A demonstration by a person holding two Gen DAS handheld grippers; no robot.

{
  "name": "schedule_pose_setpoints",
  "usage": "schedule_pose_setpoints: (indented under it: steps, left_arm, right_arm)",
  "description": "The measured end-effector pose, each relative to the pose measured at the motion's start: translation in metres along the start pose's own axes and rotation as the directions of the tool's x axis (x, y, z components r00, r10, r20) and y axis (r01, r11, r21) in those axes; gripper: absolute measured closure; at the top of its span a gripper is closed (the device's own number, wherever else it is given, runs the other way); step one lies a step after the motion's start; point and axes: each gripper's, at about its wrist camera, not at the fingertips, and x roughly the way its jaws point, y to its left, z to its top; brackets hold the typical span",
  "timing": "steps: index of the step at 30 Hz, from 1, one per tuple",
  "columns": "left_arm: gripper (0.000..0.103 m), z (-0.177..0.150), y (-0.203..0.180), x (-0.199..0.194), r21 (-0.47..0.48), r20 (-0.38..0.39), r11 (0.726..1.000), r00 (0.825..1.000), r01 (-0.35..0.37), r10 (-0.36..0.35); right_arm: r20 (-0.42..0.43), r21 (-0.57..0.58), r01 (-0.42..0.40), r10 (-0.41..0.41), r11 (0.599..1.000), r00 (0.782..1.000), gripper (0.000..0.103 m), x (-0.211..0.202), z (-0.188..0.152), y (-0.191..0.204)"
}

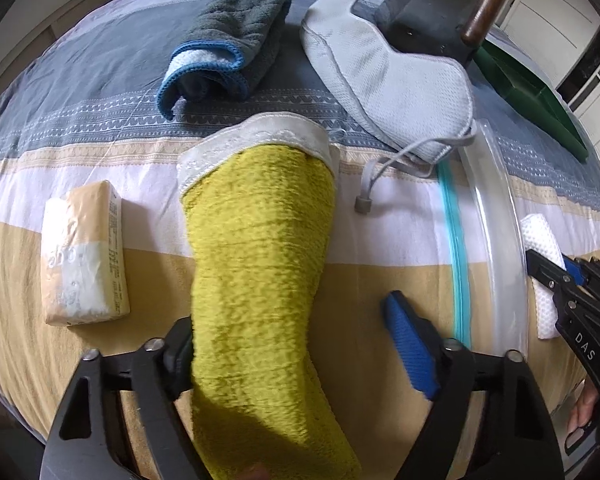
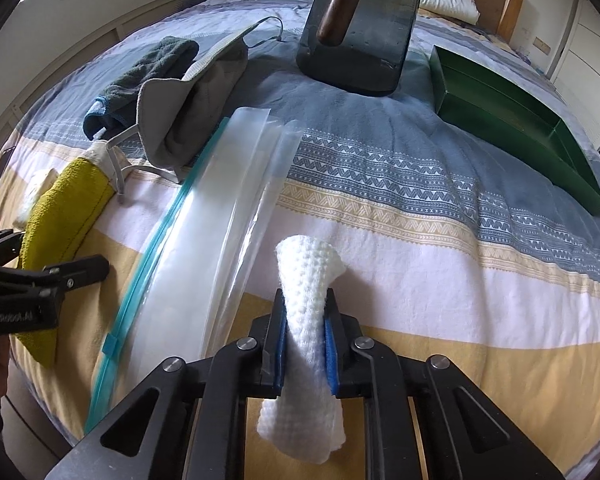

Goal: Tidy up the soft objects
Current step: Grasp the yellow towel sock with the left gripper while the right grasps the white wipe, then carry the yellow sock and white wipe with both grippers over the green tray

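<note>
A folded yellow towel (image 1: 260, 264) with a white lace edge lies on the striped bedspread between the fingers of my left gripper (image 1: 300, 344), whose jaws stand wide apart around it; it also shows in the right wrist view (image 2: 66, 208). My right gripper (image 2: 304, 320) is shut on a rolled white knitted cloth (image 2: 308, 280), seen in the left wrist view (image 1: 544, 248) at the right. A clear zip bag (image 2: 208, 236) with a teal seal lies between the two grippers. A grey mesh pouch (image 1: 384, 76) and a dark grey towel with blue trim (image 1: 224, 40) lie further back.
A tissue pack (image 1: 84, 256) lies left of the yellow towel. A dark smoked-plastic basket with a wooden handle (image 2: 360, 24) stands at the back. A green tray (image 2: 516, 128) sits at the right. Pillows lie at the headboard.
</note>
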Motion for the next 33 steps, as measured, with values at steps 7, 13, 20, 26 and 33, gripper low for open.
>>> schedule_pose_setpoints:
  steps: [7,13,20,26,33]
  left_arm:
    - [0.062,0.002,0.021,0.0,-0.036,0.006,0.999,1.0,0.009,-0.009]
    - [0.079,0.005,0.035,0.001,-0.028,0.003,1.0,1.0,0.002,-0.002]
    - [0.088,0.004,0.035,-0.003,-0.008,-0.001,0.999,0.999,-0.032,0.032]
    - [0.089,0.007,0.034,-0.005,-0.01,0.007,0.998,0.998,-0.064,0.064]
    - [0.089,0.0,0.018,-0.017,-0.021,0.023,0.997,0.997,-0.075,0.076]
  right_arm:
    - [0.005,-0.003,0.001,-0.001,1.0,1.0,0.09,0.0,-0.001,0.001]
    - [0.006,-0.001,-0.004,0.004,1.0,1.0,0.09,0.0,-0.001,0.002]
    - [0.006,0.023,-0.03,0.03,0.999,1.0,0.092,-0.003,0.001,-0.005]
    - [0.017,0.032,-0.032,0.031,0.999,0.999,0.092,-0.009,-0.002,-0.01]
    - [0.04,0.045,-0.03,0.028,0.999,0.999,0.092,-0.027,0.0,-0.015]
